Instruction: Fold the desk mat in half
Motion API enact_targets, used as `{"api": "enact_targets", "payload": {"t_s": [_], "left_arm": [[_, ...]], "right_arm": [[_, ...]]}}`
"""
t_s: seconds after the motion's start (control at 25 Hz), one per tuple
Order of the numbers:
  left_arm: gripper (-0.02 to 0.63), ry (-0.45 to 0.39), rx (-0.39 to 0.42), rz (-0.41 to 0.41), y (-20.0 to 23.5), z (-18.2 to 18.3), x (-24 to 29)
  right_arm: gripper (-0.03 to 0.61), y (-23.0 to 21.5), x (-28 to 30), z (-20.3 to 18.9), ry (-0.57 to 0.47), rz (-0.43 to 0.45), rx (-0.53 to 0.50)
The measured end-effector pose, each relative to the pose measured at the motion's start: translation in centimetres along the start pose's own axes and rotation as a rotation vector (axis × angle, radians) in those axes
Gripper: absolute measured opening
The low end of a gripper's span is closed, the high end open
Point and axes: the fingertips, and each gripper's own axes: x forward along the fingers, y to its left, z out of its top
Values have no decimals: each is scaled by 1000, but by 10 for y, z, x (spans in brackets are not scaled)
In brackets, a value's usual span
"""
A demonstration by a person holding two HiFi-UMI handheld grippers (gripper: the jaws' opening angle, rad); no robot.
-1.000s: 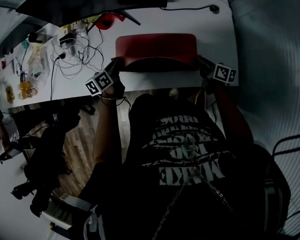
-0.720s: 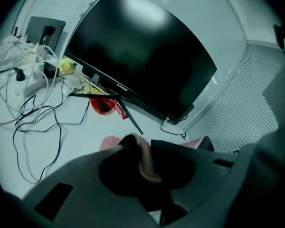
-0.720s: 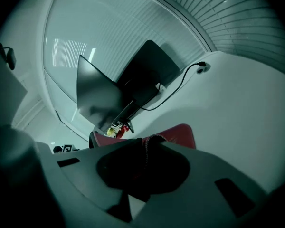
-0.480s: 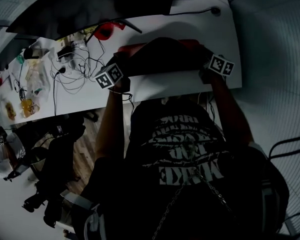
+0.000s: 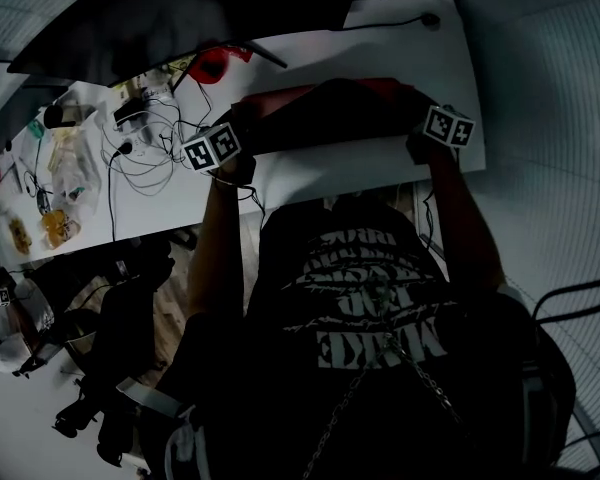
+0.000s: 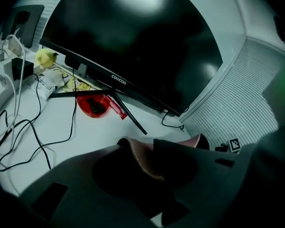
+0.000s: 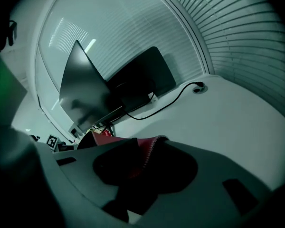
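Saw desk mat (image 5: 330,118) folded over at right end of desk (image 5: 320,173). Had left claw (image 6: 137,148) and right claw (image 7: 147,148) just opening, parted, a mat corner loose between each.

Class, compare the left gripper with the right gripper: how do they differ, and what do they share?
The left gripper is at the desk mat's left corner; the right gripper at its right corner. Cables lie beside the left gripper; the right gripper is near the desk's end. Shared: both grippers' jaws have just been opening, each with a mat corner between them.
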Motion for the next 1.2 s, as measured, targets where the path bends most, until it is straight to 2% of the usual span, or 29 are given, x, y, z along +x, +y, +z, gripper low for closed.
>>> {"api": "enact_targets", "payload": {"t_s": [0.04, 0.08, 0.12, 0.16, 0.24, 0.36, 0.44, 0.52, 0.6, 0.72, 0.84, 0.92, 1.04, 1.2], "left_arm": [[112, 12, -7, -3, 1, -1, -1], [115, 15, -12, -1, 3, 0, -3], [115, 12, -18, 2, 4, 1, -5], [118, 7, -25, 2, 4, 1, -6], [127, 5, -38, -18, -1, 1, -7], [146, 40, -41, -79, -20, -3, -2], [147, 62, -21, -93, -29, -5, 2], [147, 60, -18, -101, -34, -3, 1], [147, 53, -23, -115, -38, 1, 0], [147, 67, -21, -136, -41, 3, -3], [147, 79, 13, -141, -37, 11, -13], [147, 54, 51, -123, -31, 24, -24], [135, -48, 91, -85, -20, 57, -49], [93, -102, 170, -98, -31, 75, -70]], "right_arm": [[108, -2, -2, 0, -2, -1, 22], [153, -5, -5, 2, -13, -2, 53], [297, -7, -8, 5, -28, 3, 87], [327, -8, -10, 8, -36, 13, 115], [327, -7, -15, 10, -27, 32, 106], [327, 10, -20, 20, -58, 21, -47], [325, 34, -24, 24, -103, 55, -128], [325, 66, -15, -1, -27, 152, -172], [325, 83, 5, -45, 119, 201, -215], [325, 66, 29, -95, 276, 143, -233], [325, 51, 41, -117, 351, 97, -219], [325, 51, 43, -121, 367, 87, -238], [324, 51, 45, -125, 376, 74, -265], [324, 54, 42, -119, 343, 62, -286]]}}
